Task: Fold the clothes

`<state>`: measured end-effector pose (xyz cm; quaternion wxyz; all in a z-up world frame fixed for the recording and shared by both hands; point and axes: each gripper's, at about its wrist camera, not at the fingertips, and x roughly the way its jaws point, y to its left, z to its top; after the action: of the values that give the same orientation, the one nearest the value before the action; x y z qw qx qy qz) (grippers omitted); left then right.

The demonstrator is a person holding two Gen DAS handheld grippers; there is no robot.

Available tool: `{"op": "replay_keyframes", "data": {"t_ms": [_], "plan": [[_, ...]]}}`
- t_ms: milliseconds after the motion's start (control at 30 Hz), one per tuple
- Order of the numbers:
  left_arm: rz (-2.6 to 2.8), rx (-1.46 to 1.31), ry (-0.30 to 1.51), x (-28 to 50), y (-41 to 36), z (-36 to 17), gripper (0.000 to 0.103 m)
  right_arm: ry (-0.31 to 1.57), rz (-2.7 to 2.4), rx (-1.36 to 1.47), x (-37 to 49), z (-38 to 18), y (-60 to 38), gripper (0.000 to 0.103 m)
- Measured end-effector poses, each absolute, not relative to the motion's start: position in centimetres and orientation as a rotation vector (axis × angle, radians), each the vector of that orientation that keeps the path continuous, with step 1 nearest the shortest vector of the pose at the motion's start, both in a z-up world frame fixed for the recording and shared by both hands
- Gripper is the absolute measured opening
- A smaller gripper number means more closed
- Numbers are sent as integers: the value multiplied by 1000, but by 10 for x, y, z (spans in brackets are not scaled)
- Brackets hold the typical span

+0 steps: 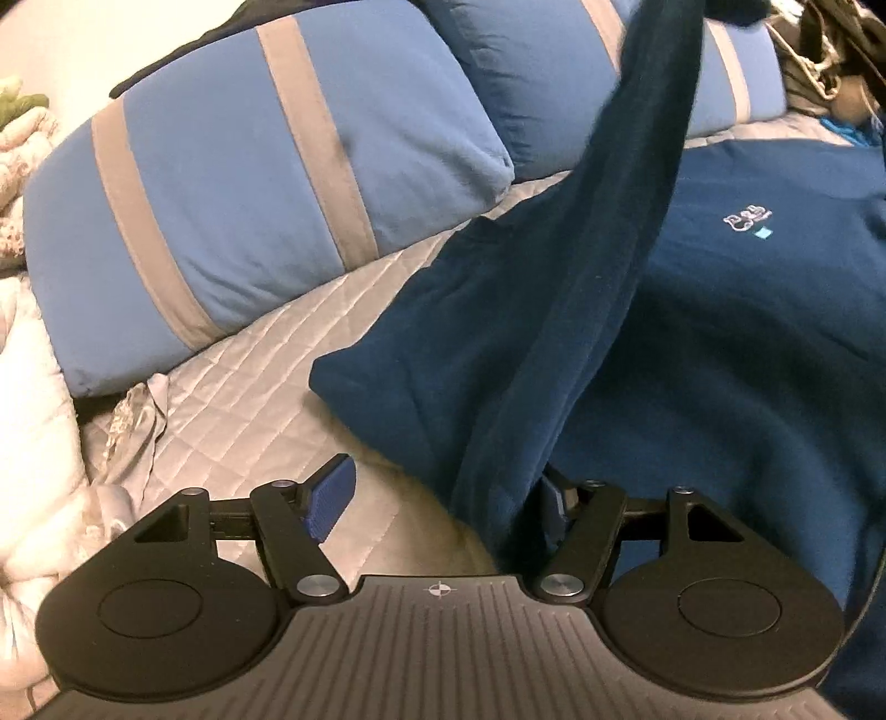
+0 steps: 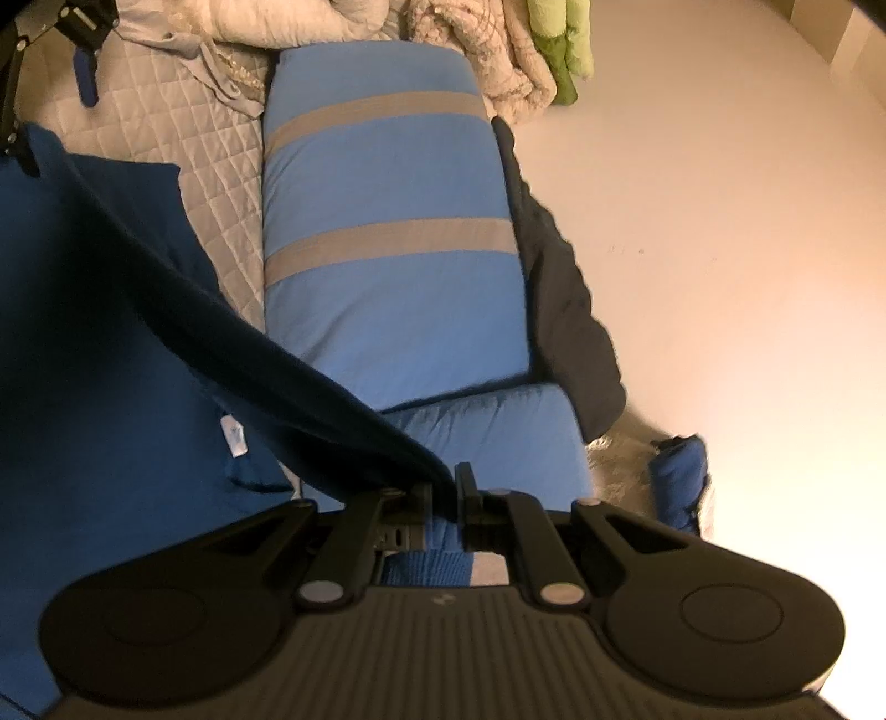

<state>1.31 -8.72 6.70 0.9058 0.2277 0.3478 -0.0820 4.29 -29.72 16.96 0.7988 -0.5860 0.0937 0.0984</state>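
The navy sweatshirt (image 1: 747,310) lies mostly flat on the quilted bedspread (image 1: 266,376), just beside the striped blue pillow (image 1: 221,183), so the folding looks barely started. The right gripper (image 2: 446,493) is clenched on its sleeve (image 2: 232,332), stretched taut. The left gripper (image 1: 443,498) stands released, fabric draped loosely between its jaws. A small pale chest logo (image 1: 747,220) is unreadable.

Right gripper (image 2: 446,493) is pinching a dark blue garment (image 2: 111,310), jaws nearly closed on its edge, fabric stretching taut up-left. Striped blue pillow (image 2: 387,221) is lying ahead on grey quilted bedspread (image 2: 183,133). Left gripper (image 2: 50,50) is showing top-left.
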Motion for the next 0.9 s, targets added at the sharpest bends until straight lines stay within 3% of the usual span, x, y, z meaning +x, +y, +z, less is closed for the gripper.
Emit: {"op": "replay_keyframes", "data": {"t_ms": [267,567,600,633,667,900], "plan": [[-109,447,729,16,-79,73,67,422,333,-1121,39,135,-335,5],[-174,500,745,6,-87,66,68,506,352,-1153,-18,92,-363,6],[-179,516,750,3,-87,64,68,542,385,-1173,-29,87,-363,12],[-183,532,752,0,-87,63,68,580,436,-1184,-41,81,-364,31],[-198,534,754,-6,-85,64,67,621,499,-1172,-52,77,-367,39],[-266,451,727,-44,-61,85,68,760,512,-809,-59,93,-437,74]]}}
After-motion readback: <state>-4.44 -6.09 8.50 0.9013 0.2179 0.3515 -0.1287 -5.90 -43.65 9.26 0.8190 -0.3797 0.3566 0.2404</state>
